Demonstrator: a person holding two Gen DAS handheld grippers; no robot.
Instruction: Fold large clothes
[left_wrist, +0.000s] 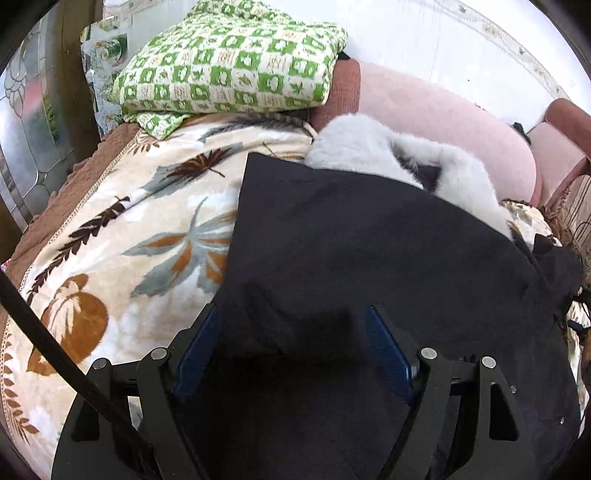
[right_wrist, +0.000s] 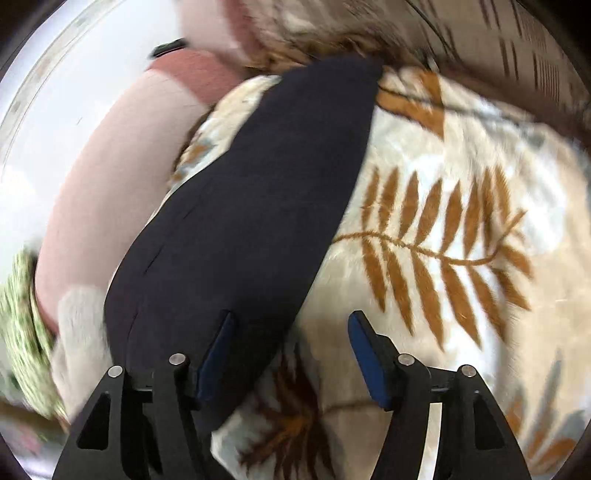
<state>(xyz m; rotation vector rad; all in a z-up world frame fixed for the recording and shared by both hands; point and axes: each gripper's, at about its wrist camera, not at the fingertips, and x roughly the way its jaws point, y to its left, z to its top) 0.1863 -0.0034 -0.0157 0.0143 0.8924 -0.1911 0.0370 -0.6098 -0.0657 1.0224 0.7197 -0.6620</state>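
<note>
A large dark navy garment (left_wrist: 369, 251) lies spread on a cream blanket with brown and grey leaves (left_wrist: 129, 229). Its pale grey fur collar (left_wrist: 362, 147) is bunched at the far edge. My left gripper (left_wrist: 292, 310) hovers over the near part of the garment, open, with dark cloth lying under and between its blue pads (left_wrist: 388, 347). In the blurred right wrist view, a long folded part of the garment (right_wrist: 266, 192) runs diagonally across the blanket (right_wrist: 461, 184). My right gripper (right_wrist: 292, 314) is open at its near edge, with the left finger over the cloth and the right finger over the blanket.
A folded green and white checked cover (left_wrist: 229, 62) sits at the far left on the bed. Pink bolsters (left_wrist: 443, 118) line the back against a white wall. A brown bedspread edge (left_wrist: 55, 195) and a glass door (left_wrist: 29, 129) are at the left. A black cable (left_wrist: 55, 343) crosses the near left.
</note>
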